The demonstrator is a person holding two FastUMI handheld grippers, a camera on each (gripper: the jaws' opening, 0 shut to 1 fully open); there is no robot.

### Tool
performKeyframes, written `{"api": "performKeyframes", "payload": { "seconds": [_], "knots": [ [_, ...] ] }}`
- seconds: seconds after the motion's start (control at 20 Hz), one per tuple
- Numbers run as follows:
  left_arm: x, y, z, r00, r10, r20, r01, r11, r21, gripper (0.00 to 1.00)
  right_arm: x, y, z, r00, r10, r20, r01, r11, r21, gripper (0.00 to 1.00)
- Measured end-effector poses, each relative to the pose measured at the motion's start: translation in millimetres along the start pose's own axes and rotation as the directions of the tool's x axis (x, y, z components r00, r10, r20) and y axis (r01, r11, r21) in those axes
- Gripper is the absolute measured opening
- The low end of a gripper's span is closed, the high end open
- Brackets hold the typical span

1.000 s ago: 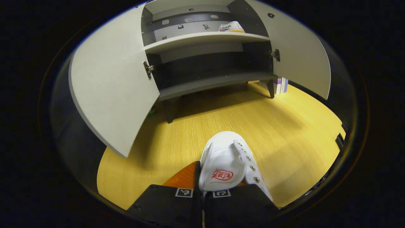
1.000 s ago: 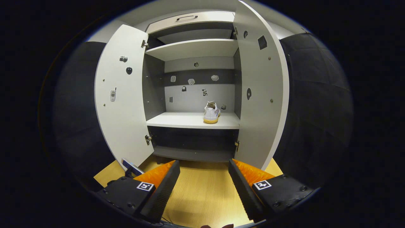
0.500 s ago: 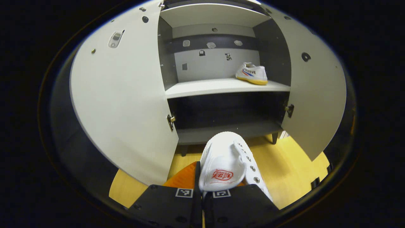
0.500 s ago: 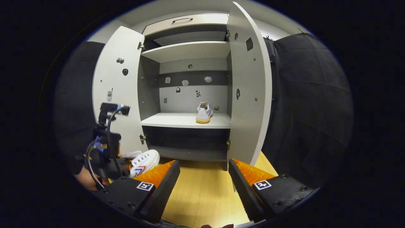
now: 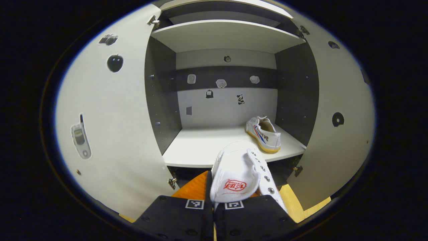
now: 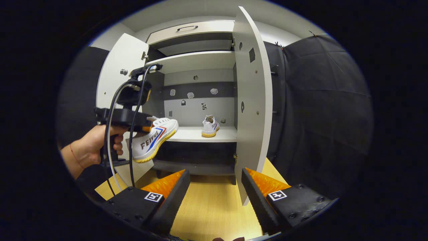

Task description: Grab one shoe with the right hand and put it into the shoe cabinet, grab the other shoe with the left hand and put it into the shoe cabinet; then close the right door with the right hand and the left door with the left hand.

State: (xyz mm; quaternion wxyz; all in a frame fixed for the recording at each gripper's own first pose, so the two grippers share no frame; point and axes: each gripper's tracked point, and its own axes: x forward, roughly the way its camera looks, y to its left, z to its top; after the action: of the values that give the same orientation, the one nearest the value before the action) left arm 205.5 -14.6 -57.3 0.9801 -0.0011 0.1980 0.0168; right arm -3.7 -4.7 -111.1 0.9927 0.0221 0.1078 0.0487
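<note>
The left gripper (image 5: 214, 197) is clamping a white canvas shoe (image 5: 239, 174) at lower centre, facing the grey cabinet shelf (image 5: 200, 147). Another white yellow-soled shoe (image 5: 264, 134) is sitting right of centre there. The right gripper (image 6: 215, 187) is hanging spread apart, holding nothing, between both open grey doors (image 6: 250, 100).

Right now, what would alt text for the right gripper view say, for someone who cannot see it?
A hand holds the left gripper, which carries a white shoe up toward an open shoe cabinet. A second shoe sits on its middle shelf. In front, the right gripper hangs open over a wooden floor.

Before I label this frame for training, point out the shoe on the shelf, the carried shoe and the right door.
shelved shoe (image 5: 264, 134), left gripper view, its side
carried shoe (image 6: 154, 139), right gripper view, its side
right door (image 6: 251, 110), right gripper view, inner face
</note>
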Motion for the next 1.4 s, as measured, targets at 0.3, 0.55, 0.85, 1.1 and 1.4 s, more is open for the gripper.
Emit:
{"api": "performKeyframes", "payload": {
  "seconds": [0.3, 0.55, 0.85, 1.1, 1.4],
  "knots": [
    [66, 6, 63, 0.999, 0.029, -0.018, -0.029, 1.0, 0.004, 0.07, 8, -19, 7, 1.0, -0.02, 0.014, 0.019, 0.999, 0.047, 0.98],
    [148, 28, 77, 0.988, 0.134, -0.073, -0.129, 0.989, 0.067, 0.08, 12, -28, 9, 0.999, -0.036, 0.023, 0.035, 0.998, 0.043, 0.98],
    [228, 37, 59, 0.965, 0.194, -0.178, -0.173, 0.977, 0.124, 0.07, 18, -53, 10, 0.997, -0.079, 0.019, 0.078, 0.996, 0.051, 0.98],
    [269, 36, 40, 0.95, 0.205, -0.235, -0.188, 0.978, 0.092, 0.07, 23, -66, 4, 0.994, -0.105, 0.005, 0.105, 0.993, 0.057, 0.98],
    [282, 34, 34, 0.945, 0.217, -0.245, -0.189, 0.973, 0.13, 0.07, 29, -66, 0, 0.995, -0.098, -0.012, 0.099, 0.993, 0.064, 0.98]
  ]
}}
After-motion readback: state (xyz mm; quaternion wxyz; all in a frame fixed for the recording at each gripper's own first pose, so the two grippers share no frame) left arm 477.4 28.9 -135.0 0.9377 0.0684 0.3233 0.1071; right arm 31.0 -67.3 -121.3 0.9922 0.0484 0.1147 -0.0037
